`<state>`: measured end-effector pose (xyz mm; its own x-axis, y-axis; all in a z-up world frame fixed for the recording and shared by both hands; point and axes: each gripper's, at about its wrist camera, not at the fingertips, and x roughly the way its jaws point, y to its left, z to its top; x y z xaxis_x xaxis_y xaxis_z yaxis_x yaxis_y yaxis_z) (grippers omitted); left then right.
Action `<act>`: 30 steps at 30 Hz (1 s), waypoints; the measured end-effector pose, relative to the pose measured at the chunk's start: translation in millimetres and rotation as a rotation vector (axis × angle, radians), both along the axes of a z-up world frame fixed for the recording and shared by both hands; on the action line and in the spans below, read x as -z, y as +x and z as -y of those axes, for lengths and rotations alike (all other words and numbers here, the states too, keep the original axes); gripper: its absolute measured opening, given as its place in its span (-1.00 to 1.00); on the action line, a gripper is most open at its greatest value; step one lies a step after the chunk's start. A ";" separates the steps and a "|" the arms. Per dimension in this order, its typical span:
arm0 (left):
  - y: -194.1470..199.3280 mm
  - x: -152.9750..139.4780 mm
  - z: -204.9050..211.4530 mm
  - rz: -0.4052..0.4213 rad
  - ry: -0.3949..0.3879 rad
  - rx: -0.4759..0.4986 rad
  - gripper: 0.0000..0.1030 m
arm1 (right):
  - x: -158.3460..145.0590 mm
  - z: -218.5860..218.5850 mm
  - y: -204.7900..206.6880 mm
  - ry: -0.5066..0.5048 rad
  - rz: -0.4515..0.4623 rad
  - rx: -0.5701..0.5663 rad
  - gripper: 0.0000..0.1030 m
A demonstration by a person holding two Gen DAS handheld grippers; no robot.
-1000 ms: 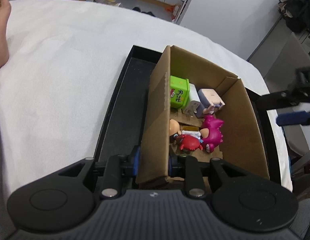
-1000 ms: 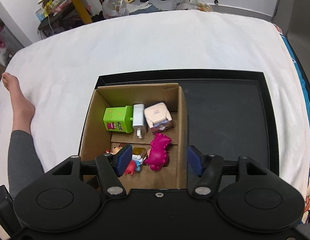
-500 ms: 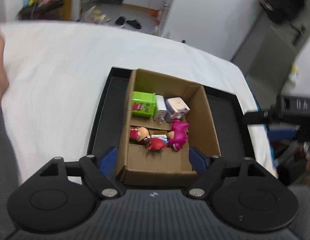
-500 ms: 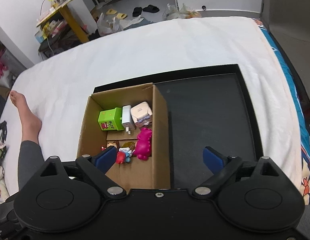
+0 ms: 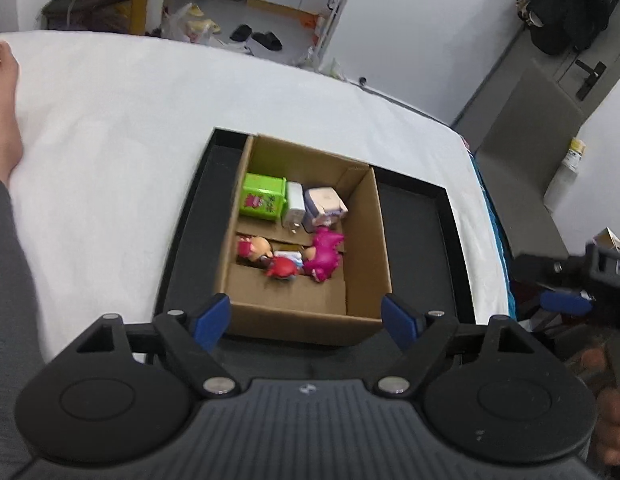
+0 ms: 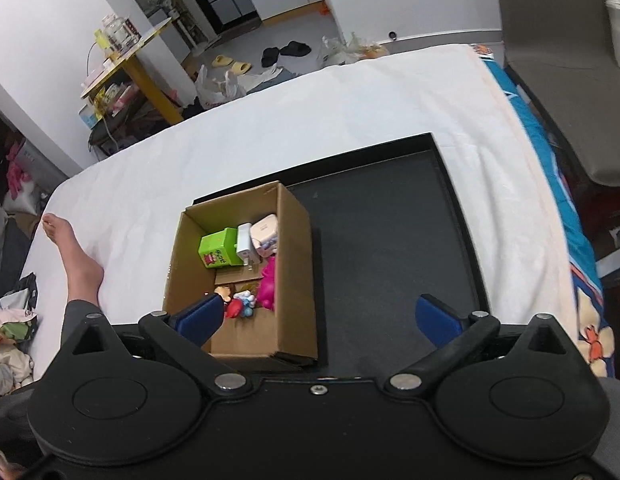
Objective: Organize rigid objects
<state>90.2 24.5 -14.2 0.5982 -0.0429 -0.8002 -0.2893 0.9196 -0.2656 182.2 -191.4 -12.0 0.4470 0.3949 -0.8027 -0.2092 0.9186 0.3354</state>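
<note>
An open cardboard box [image 5: 366, 248] stands at the left end of a black tray [image 5: 414, 248] on the bed. It holds a green toy box [image 5: 264, 200], a white charger [image 5: 293, 210], a pale cube [image 5: 324, 208], a magenta dinosaur [image 5: 324, 256], a red figure [image 5: 282, 268] and a small doll [image 5: 252, 248]. My left gripper [image 5: 304, 320] hovers above the box's near wall, jaws opening, nothing gripped. My right gripper [image 6: 320, 318] hangs over the box [image 6: 298, 280] and tray [image 6: 390, 240], jaws opening wide, pads touching nothing.
A white sheet [image 5: 110, 140] covers the bed around the tray. A person's bare foot [image 6: 70, 248] and grey-clad leg rest at the left. A grey chair [image 5: 522, 168] stands past the bed's right edge, a yellow table [image 6: 122, 76] beyond the far edge.
The left gripper let go of the box's near left wall, spread its jaws and rose. The right gripper widened and shifted right, off the box's right wall. The box stayed on the tray.
</note>
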 end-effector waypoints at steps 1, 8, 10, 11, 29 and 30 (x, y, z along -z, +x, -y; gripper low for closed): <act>-1.4 -3.6 3.6 0.003 0.027 0.001 0.61 | -0.7 3.7 -2.6 0.002 0.002 0.006 1.00; -12.4 -18.1 18.2 0.001 0.070 0.028 0.66 | -5.9 23.2 -20.4 -0.011 0.015 0.020 1.00; -15.0 -20.8 23.8 -0.004 0.084 0.044 0.67 | -7.8 28.4 -25.3 -0.012 0.017 0.024 1.00; -16.8 -22.5 26.2 -0.002 0.088 0.048 0.67 | -8.8 30.1 -27.2 -0.012 0.021 0.023 1.00; -52.7 -43.5 54.5 0.020 0.175 0.104 0.78 | -39.5 41.8 -70.7 -0.062 0.092 0.031 1.00; -54.4 -44.9 54.1 0.023 0.175 0.103 0.78 | -40.8 40.7 -73.9 -0.072 0.097 0.028 1.00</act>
<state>35.8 -29.5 30.7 0.6161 0.0340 -0.7869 -0.1872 0.9768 -0.1044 108.3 -232.0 28.8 0.5343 0.3238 -0.7808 -0.2116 0.9455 0.2473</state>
